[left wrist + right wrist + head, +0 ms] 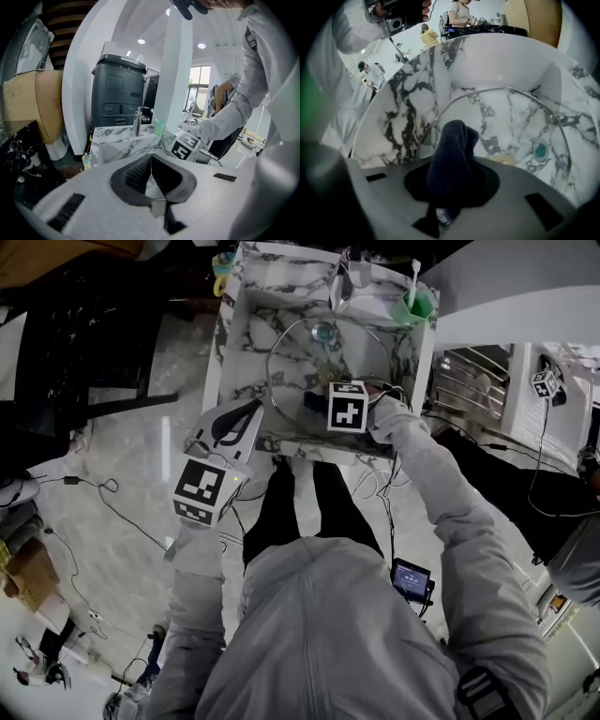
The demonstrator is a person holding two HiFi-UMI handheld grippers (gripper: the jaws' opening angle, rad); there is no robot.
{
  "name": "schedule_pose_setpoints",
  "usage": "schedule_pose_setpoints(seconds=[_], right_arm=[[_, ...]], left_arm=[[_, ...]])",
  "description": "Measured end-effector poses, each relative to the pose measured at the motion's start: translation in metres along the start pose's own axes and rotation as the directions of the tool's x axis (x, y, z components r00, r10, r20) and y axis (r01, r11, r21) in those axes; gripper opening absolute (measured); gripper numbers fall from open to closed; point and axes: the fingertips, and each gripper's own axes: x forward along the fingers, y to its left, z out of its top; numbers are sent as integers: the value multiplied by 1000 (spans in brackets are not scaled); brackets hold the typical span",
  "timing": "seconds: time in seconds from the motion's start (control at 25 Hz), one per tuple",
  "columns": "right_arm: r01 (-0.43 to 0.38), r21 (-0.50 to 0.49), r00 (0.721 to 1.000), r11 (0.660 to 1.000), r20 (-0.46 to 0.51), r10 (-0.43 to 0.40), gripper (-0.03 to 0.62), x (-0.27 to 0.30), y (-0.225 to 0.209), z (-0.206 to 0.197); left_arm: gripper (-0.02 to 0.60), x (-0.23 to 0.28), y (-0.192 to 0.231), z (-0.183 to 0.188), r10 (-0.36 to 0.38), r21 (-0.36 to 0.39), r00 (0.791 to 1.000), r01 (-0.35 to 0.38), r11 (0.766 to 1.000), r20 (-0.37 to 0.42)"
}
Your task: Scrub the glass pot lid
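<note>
Light grey hoodie (328,634), black trousers (281,507). Left tongs (151,161) and right tongs (450,178) are pale grey shells with black slots, and each carries a white cube (204,491) with black square markers.

The head view looks steeply down on the marble sink (246,329); both gripper views face it, the right closest.

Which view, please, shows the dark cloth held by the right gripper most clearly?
The right gripper view: the dark cloth stands clamped between the jaws, close and central. The head view hides most of it behind the marker cube; the left gripper view shows none of it.
</note>
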Motion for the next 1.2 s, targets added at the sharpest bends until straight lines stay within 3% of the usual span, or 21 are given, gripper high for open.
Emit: schedule_pose_setpoints(seconds=[0.12,0.2,0.4,0.6,0.88,1.04,1.2], right_arm=[[-126,101,992,987,-16,128,78,-5,19,-16],[-130,166,991,978,36,126,78,-18,18,-14],[-6,267,976,964,213,-53,78,-80,1,6],[183,345,913,921,288,-289,78,-150,-9,17],[413,457,736,788,343,-584,78,-245,4,35],[493,545,587,678,367,-722,78,-304,14,40],[548,640,423,538,343,-839,78,-360,29,29]], left_arm=[[26,-1,-3,8,-11,13,1000,11,1000,12],[26,-3,-3,15,-19,25,999,18,1000,26],[26,-6,-6,35,-52,59,997,48,997,63],[26,-9,-9,60,-97,119,990,84,989,107],[26,-24,-15,105,-152,223,973,112,969,174],[26,-31,-15,137,-149,267,964,88,960,219],[26,-35,-22,171,-144,315,953,55,947,267]])
